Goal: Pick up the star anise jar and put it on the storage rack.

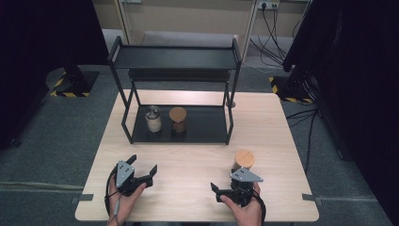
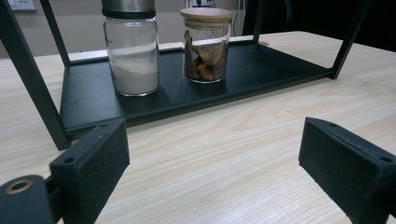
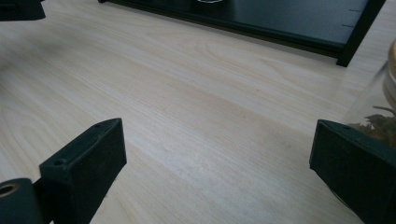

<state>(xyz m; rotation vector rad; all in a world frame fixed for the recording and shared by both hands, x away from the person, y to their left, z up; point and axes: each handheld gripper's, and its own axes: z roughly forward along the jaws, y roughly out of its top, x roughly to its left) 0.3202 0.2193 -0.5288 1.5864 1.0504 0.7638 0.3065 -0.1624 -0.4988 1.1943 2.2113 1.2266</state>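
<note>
High view: both tools, left (image 1: pixel 143 165) and right (image 1: pixel 225 187), spread apart over pale woodgrain counter (image 1: pixel 188 160); cork-lidded glass jar (image 1: pixel 243 161) beside right.

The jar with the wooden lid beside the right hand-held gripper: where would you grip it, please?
Probably the glass body of the jar, below its wider wooden lid, approaching level from the near side. It stands upright on the table, and the right hand-held gripper is already open beside it.

table (image 1: pixel 197 155): pale wood grain | rack (image 1: pixel 174 59): black | jar lid (image 1: pixel 244 158): tan, perhaps cork
</note>
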